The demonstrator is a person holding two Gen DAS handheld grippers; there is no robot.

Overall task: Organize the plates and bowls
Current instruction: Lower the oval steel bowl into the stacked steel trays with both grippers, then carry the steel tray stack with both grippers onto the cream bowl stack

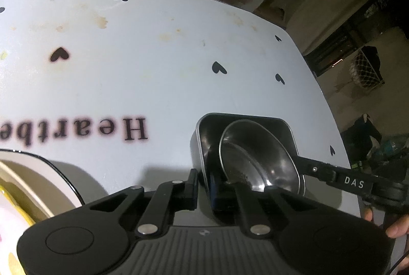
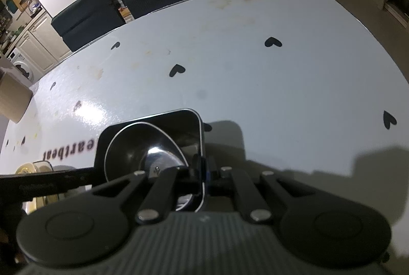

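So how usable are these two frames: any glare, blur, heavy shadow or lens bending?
Left wrist view: table edge bows from the fisheye, near lettering is soft, round steel bowl shows small highlights. Right wrist view: a bright glint on the bowl, a large dark shadow right of the square metal container, dim room behind.

Beyond the square tin [image 1: 245,147] the white table [image 1: 166,75] lies open.

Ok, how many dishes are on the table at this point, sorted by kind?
Square steel container: 1
Round steel bowl, lying tilted inside that container: 1
White dish with a dark rim, only partly in view: 1
Total: 3
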